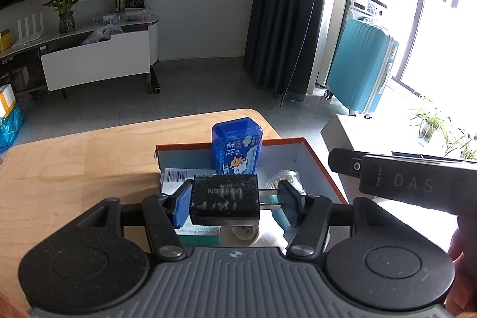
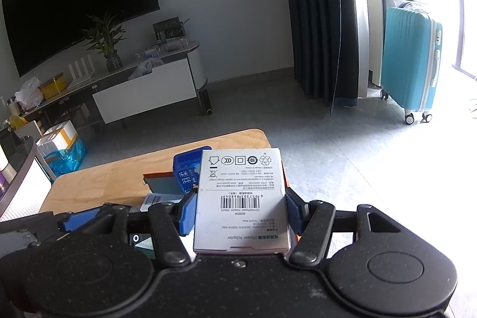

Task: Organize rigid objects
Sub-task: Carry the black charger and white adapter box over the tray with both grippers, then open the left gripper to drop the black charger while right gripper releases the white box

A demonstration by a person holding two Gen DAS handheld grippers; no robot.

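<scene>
A living room with a dark wall screen, a low media unit, a grey tiled floor and a teal suitcase [image 2: 410, 61] by the bright window lies beyond a light wooden counter [image 1: 74, 163]. On its far right part sits an open cardboard box [image 1: 323, 166] with an orange outer wall, already holding a blue plastic case [image 1: 237, 146] standing upright at the far side, plus some flat packets and a clear-wrapped item.

The left tool [image 1: 235, 201] is closed on a black power adapter [image 1: 225, 198], held above the near part of the box with its metal prongs pointing right, against the right pad. The right tool [image 2: 240, 213] is clamped on the side edges of a white adapter carton [image 2: 243, 198], barcode face up, over the near right of the box.

My judgement is that both items are about to go into the box. The adapter is pinched partly on its prongs, so it could pivot or slip as the grip eases and drop crookedly. The two tools are close together; lowering both at once risks a collision or knocking the blue case over. The crowded box floor may leave the carton resting tilted.
</scene>
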